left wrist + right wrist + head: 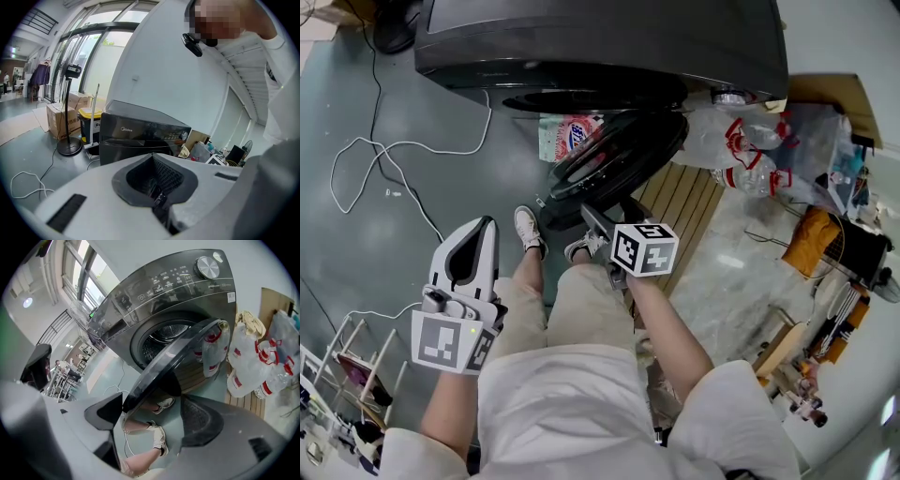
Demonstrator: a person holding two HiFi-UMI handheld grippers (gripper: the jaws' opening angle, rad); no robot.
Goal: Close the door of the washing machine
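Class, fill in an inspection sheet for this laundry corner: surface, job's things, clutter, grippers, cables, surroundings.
Surface: grey floor; wooden slat board beside the machine.
Job's things: washing machine, its door swung open.
Clutter: clear bags of bottles by the machine; printed packet under the door.
Grippers: left gripper shut, empty; right gripper open, jaws apart at the door's edge.
Cables: white cable looped on the floor; black cable across it.
Surroundings: standing fan, cardboard boxes, wire rack.
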